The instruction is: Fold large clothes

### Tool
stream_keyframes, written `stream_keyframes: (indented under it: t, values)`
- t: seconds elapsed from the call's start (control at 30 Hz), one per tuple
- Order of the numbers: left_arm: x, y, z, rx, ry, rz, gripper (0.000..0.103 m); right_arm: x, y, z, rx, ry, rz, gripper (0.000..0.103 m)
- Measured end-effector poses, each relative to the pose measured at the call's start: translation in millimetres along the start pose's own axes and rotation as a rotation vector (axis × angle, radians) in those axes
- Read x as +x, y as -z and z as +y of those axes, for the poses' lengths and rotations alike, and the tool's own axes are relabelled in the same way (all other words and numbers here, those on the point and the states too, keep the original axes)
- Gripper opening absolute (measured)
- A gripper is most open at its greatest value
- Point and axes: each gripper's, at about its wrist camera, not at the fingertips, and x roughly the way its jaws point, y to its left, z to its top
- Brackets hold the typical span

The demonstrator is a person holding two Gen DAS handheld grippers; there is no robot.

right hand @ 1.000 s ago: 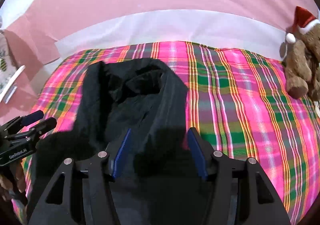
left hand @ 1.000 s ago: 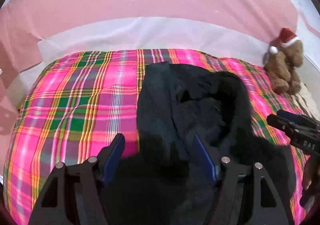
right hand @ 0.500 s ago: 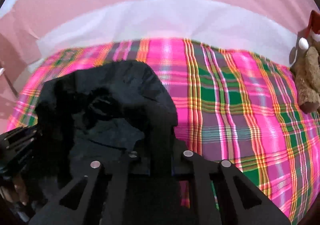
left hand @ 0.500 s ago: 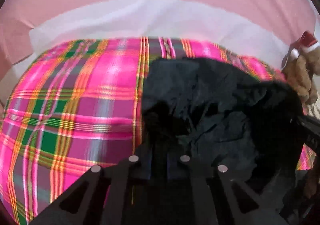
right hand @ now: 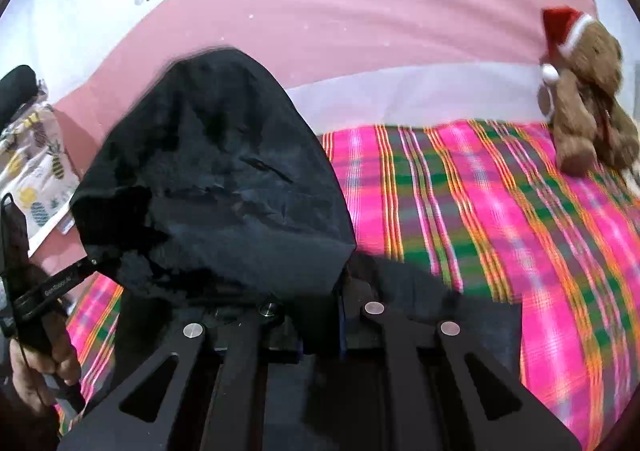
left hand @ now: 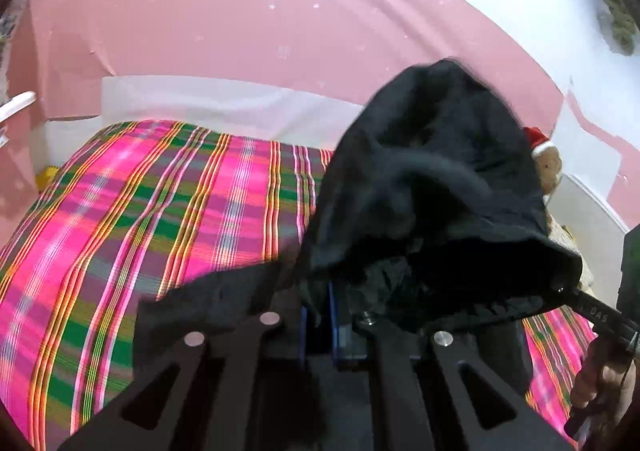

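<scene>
Above the plaid bedspread [left hand: 168,211], the left gripper [left hand: 320,325] has its two fingers pressed together on a fold of the black jacket [left hand: 432,187], the blue pads just showing at either side of the pinched cloth. From that grip the jacket rises in a hooded, puffed-up shape held clear of the bedspread, with a flat flap of it trailing down to the left over the gripper's frame. At the right edge of this view the right gripper [left hand: 600,317] reaches in, its tips buried in the jacket's dark hem, and the person's hand [left hand: 604,383] shows below it.

From the right wrist, the right gripper [right hand: 322,325] is likewise clamped on the jacket [right hand: 224,179], fingers drawn close with cloth between them (the blue pad edge is barely visible). The jacket bulges up and to the left of it, above the bedspread [right hand: 500,219]. The left gripper [right hand: 60,283] holds the jacket's lower left edge, with a hand [right hand: 36,371] beneath.

A teddy bear [right hand: 588,99] in a red Santa hat sits at the far right corner of the bedspread, well apart from the jacket. A pineapple-print cloth [right hand: 36,163] lies off the bedspread's left side.
</scene>
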Motion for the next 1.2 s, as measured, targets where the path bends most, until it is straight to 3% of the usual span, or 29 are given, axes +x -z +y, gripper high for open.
stream_keyframes:
  t: [0.33,0.53,0.73,0.9,1.07,1.2]
  values:
    - [-24.7,78.9,20.1,-0.035,-0.030,0.092,0.011,-17.8,105.0,-8.2,0.034,-0.024,0.142,0.012]
    - [-49.3,116.6,33.8,0.000,-0.062,0.171,0.012,-38.1,135.3,-19.6,0.035,-0.032,0.202,0.031]
    - [-87.2,130.8,40.2,0.036,-0.081,0.182,0.012,-64.8,134.7,-19.5,-0.009,0.001,0.248,0.034]
    - [-109.0,104.6,34.3,0.034,-0.049,0.110,0.012,-76.7,124.8,-19.5,-0.044,0.111,0.244,0.034]
    - [-72.3,71.8,2.4,0.068,0.009,0.097,0.012,-64.0,91.4,-3.6,-0.004,0.022,0.141,0.034]
    - [-25.4,76.3,-17.5,0.099,0.036,0.144,0.012,-26.6,78.2,25.1,-0.072,-0.013,0.127,0.034]
